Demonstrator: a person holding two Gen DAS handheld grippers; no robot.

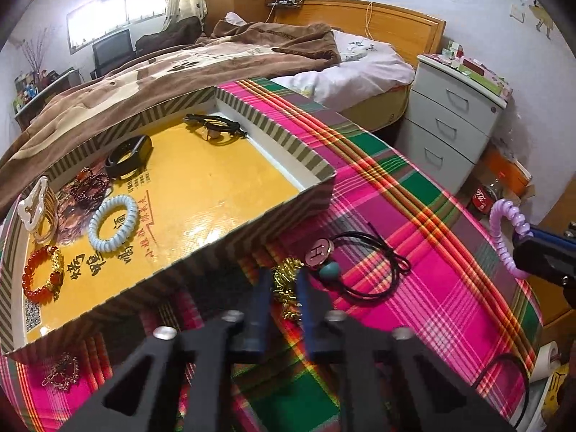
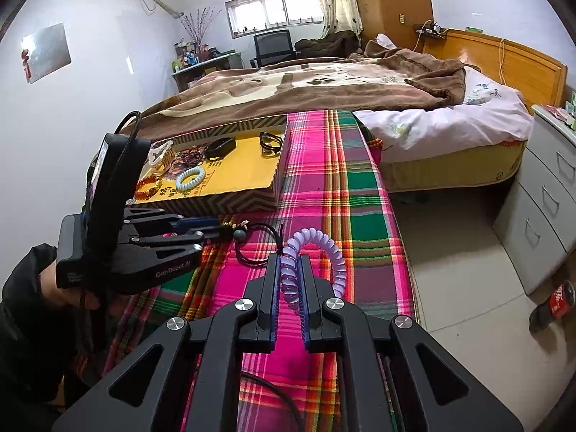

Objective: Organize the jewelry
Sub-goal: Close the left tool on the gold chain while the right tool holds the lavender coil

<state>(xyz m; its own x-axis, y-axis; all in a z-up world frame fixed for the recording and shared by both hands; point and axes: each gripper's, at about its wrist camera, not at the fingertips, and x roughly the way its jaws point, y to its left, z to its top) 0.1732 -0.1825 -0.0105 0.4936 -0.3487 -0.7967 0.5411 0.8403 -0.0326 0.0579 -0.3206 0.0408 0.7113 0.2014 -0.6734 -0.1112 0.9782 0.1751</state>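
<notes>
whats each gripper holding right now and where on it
Right gripper pinches the purple spiral hair tie on one side of its loop. Left gripper straddles the gold chain; grip unclear.

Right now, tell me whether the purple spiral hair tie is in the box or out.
Out. The purple spiral hair tie is clamped in the right gripper above the plaid cloth, away from the box.

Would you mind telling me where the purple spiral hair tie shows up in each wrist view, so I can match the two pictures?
Left wrist view: the purple spiral hair tie is at the far right edge, hanging from the right gripper above the plaid cloth.
Right wrist view: it is at centre, clamped between the right gripper's fingers.
Shared landmark: the light blue spiral hair tie lying in the yellow-bottomed box.
</notes>
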